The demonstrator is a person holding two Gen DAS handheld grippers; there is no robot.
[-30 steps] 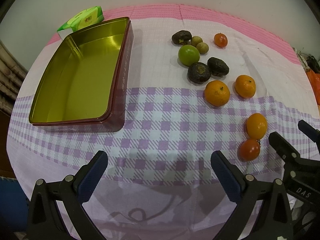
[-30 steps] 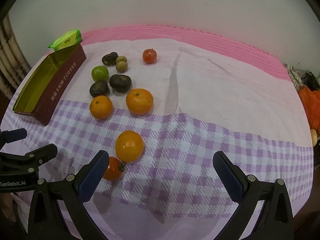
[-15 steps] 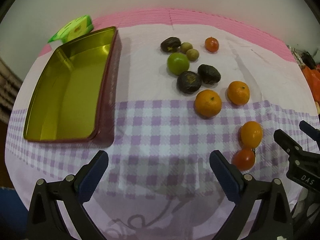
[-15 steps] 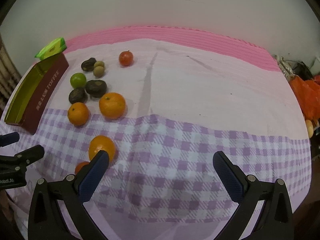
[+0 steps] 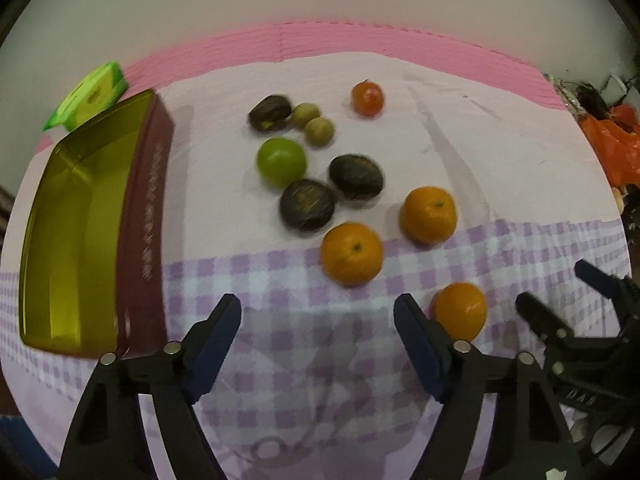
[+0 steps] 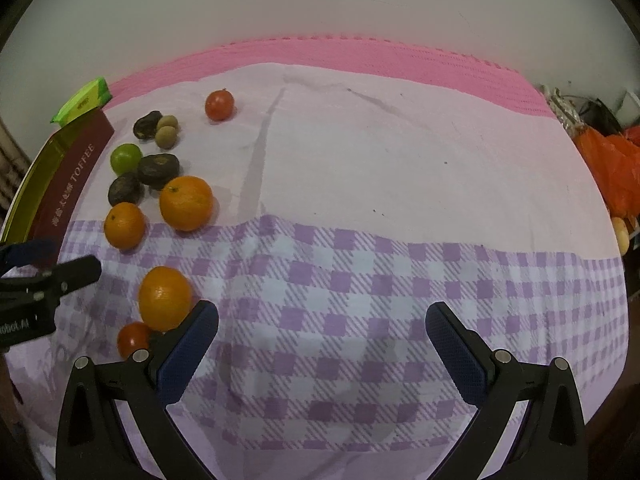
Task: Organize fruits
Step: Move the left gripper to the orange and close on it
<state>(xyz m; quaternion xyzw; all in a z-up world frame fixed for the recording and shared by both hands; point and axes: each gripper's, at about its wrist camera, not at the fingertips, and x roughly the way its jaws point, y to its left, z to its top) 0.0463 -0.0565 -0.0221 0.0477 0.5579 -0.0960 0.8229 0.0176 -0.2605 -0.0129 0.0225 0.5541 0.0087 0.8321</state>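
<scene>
Three oranges (image 5: 352,254) (image 5: 429,214) (image 5: 460,310), a green lime (image 5: 281,161), three dark fruits (image 5: 307,204), two small brown ones (image 5: 319,130) and a tomato (image 5: 367,98) lie on the checked cloth. An empty gold tin (image 5: 144,220) with dark red walls stands to their left. My left gripper (image 5: 318,312) hovers before the fruits, its jaws closing on nothing, its right finger beside the nearest orange. My right gripper (image 6: 322,312) stands open over bare cloth, its left finger by that orange (image 6: 165,296) and a second tomato (image 6: 134,338).
A green packet (image 5: 90,94) lies behind the tin. An orange plastic bag (image 6: 612,168) and clutter sit past the table's right edge. A pale wall runs along the pink far border. Each gripper shows in the other's view, right gripper (image 5: 554,284) and left gripper (image 6: 60,258).
The left gripper's jaws have narrowed and it has moved right, closer to the fruits, so the tin slid left in its view. The right gripper has drifted right; the fruits shifted left.
</scene>
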